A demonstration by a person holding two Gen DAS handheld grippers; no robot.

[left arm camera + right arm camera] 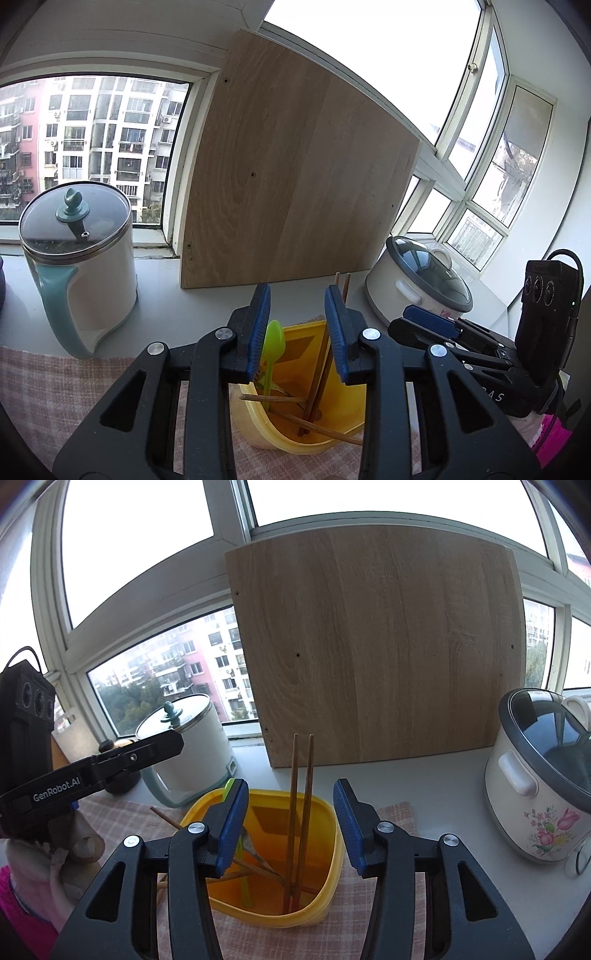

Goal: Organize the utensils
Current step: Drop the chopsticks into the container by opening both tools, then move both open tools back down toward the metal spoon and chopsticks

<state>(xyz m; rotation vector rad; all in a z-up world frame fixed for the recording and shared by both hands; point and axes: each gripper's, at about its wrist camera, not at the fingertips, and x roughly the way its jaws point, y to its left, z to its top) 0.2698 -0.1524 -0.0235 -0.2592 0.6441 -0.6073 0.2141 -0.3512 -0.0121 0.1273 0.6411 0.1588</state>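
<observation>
The yellow container point(325, 814) stands on the checked cloth point(55, 387) on the desk point(443, 775), just below and ahead of both pairs of jaws. The right gripper point(288, 823) has its jaws apart, empty, with two upright chopsticks point(301, 812) free between them. The left gripper point(295, 332) is likewise parted, a green spoon point(274, 343) beside its left jaw, unclamped. The drop-off step looks finished; next likely calls for drawing back to fetch the stray chopstick point(164, 818) on the cloth
</observation>
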